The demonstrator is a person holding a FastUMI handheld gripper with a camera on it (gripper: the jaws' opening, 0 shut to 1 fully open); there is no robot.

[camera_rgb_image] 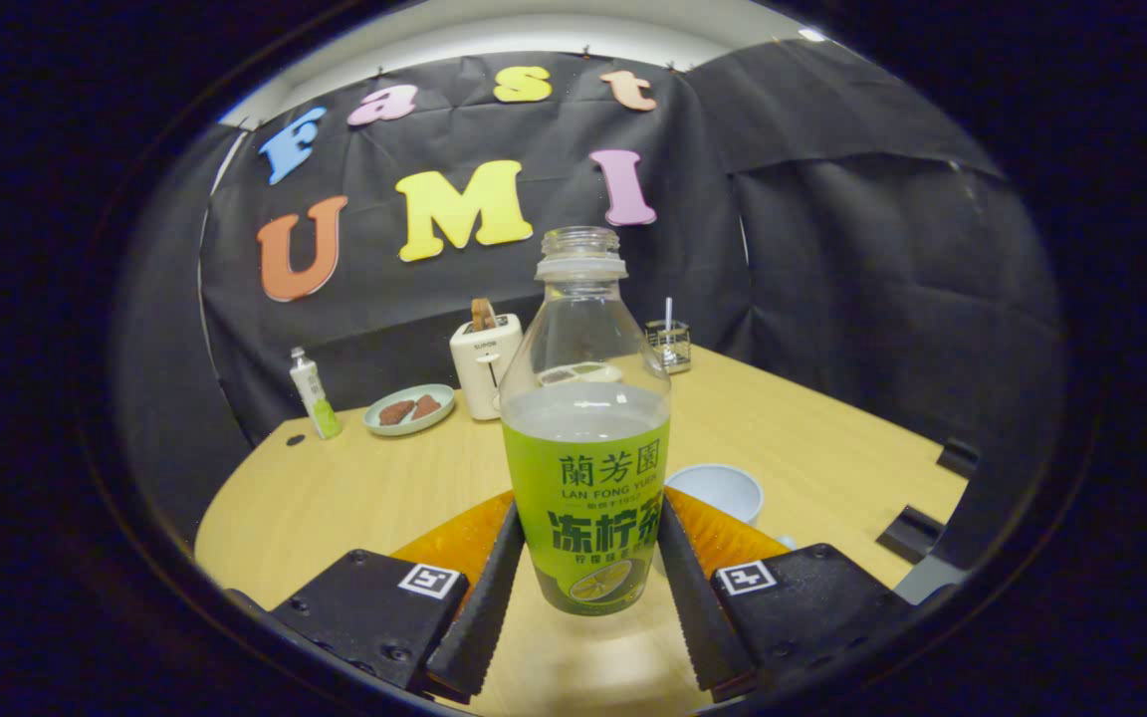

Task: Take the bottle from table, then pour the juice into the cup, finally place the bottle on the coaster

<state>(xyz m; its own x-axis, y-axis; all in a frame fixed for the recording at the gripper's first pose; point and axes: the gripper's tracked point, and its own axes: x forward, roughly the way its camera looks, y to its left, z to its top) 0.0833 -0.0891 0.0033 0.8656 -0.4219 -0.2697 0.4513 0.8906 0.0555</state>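
Your gripper [588, 538] has both fingers pinching one uncapped lemon tea bottle [586, 428], upright on the wooden table [354, 488]; its green label carries Chinese characters. One pale cup [723, 490] sits just behind your right finger. Beyond: one toaster [484, 363], one plate [409, 409], one small bottle [313, 395].

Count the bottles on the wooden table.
2. The uncapped clear bottle with a green label stands between the gripper fingers; a small white-and-green bottle stands left of the plate. Others may be hidden.
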